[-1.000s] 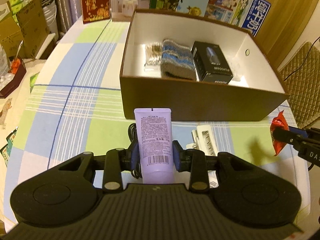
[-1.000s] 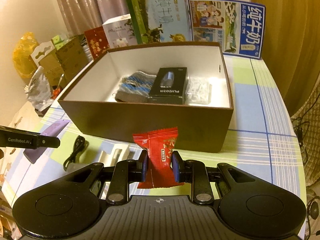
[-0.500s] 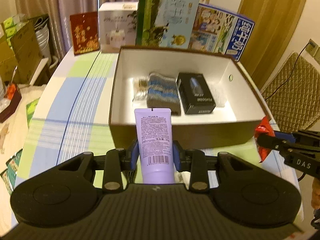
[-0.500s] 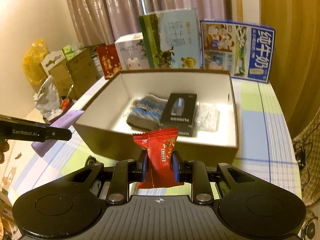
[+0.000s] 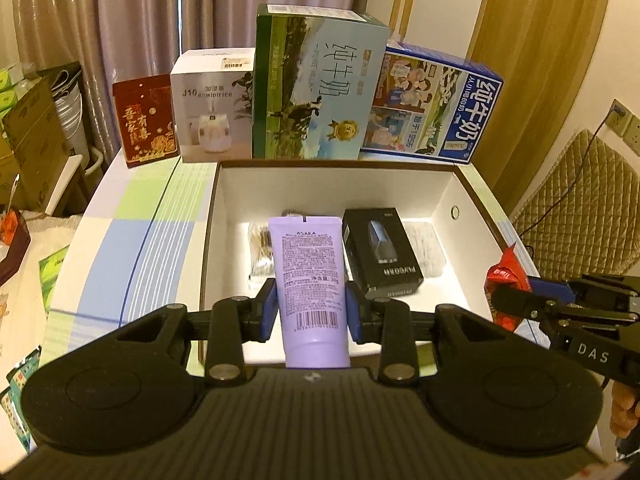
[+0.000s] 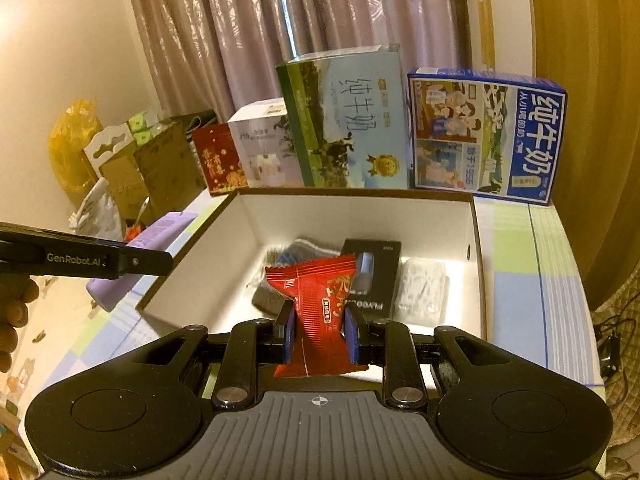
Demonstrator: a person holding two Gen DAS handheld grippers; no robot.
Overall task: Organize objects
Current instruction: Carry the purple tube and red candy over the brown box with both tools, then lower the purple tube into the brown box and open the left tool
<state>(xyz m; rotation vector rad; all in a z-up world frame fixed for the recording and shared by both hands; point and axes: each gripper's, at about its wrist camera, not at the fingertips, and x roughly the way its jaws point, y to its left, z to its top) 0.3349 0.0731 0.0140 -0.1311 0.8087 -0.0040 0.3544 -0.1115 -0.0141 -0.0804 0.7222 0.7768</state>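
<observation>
Tube and candy are both up in the air, each held tight in its own claw. The left claw squeezes the purple tube near its low end, and the tube stands up straight, long way pointing up and away. The right claw pinches the red candy pack around its middle, so the pack flares out above and below the pads.

Just past both claws sits the big brown box with white walls inside. It lies straight ahead of each claw and a bit lower — so the coming move is likely forward and down.

Inside the box, a black case lies in the middle, long way running front to back. A clear bag of cotton sticks lies on its left. A gray and blue cloth lies between the bag and the case. Another clear bag lies on the right. The front of the box floor looks bare, and that seems the best spot for both things.

Behind the box stand tall cartons in a row — well out of the way.
</observation>
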